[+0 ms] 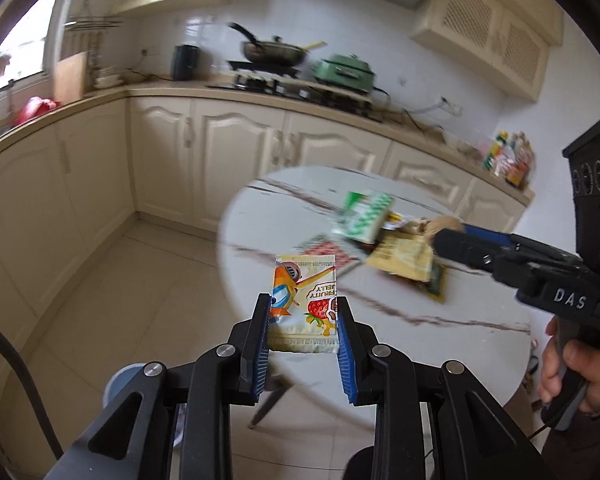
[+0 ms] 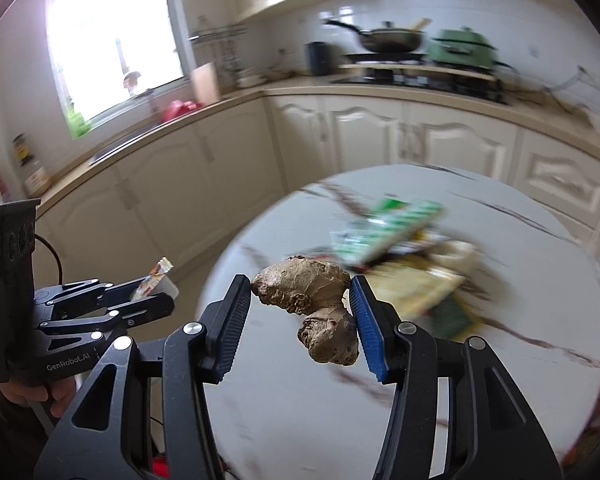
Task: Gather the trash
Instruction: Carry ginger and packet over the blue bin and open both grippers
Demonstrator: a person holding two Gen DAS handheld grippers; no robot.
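My left gripper (image 1: 303,312) is shut on a fruit jelly wrapper (image 1: 305,300), held up over the near left edge of the round marble table (image 1: 380,320). My right gripper (image 2: 300,300) is shut on a brown ginger root (image 2: 312,304), held above the table (image 2: 300,400). A blurred pile of trash lies on the table: a green and white packet (image 1: 364,212), a yellow packet (image 1: 404,260) and a red patterned wrapper (image 1: 328,250). The pile also shows in the right wrist view (image 2: 396,236). The right gripper body (image 1: 540,272) reaches over the pile; the left gripper with its wrapper (image 2: 152,280) shows at left.
Cream kitchen cabinets (image 1: 236,148) and a counter run behind the table, with a wok (image 1: 276,50) and a green pot (image 1: 344,70) on the stove. A blue-rimmed bin (image 1: 124,380) stands on the tiled floor below my left gripper. A window (image 2: 112,40) is at left.
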